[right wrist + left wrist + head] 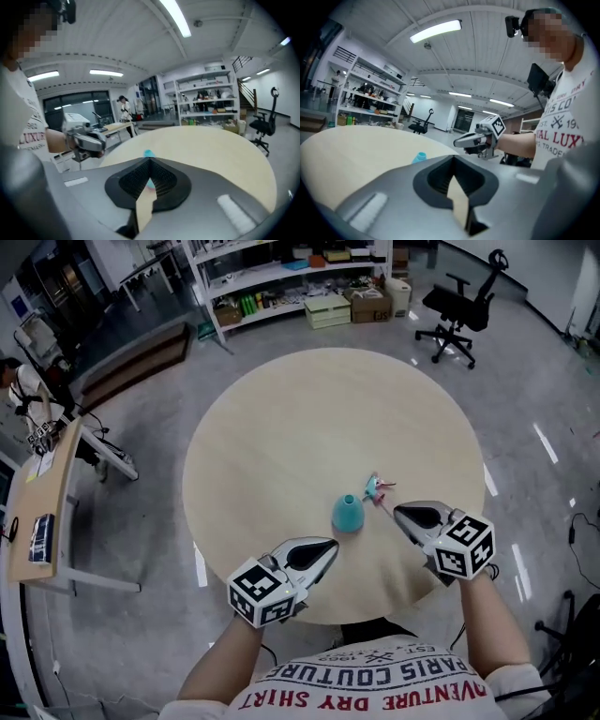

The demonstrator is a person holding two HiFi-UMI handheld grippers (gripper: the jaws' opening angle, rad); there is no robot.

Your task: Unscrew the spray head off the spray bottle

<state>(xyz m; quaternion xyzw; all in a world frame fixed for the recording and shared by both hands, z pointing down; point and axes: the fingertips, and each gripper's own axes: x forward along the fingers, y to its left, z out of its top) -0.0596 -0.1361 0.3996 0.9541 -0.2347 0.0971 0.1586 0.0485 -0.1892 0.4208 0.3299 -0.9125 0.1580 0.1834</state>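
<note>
Teal bottle (348, 513) upright on the surface (300, 418), spray head (377, 488) lying just beside it, small and blurred; left hand-held gripper (330, 545) and right hand-held gripper (397, 511) flank the bottle, jaws pressed together, empty, their bodies hiding most of it in both gripper views.

Teal spray bottle (347, 514), pink-and-teal spray head (377, 489) (beige table (281, 427)).

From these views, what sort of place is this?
Probably a lab or workshop space, not a home: white open shelving loaded with boxes and supplies, an office chair on a glossy grey floor, and a workbench beside the round table.
</note>
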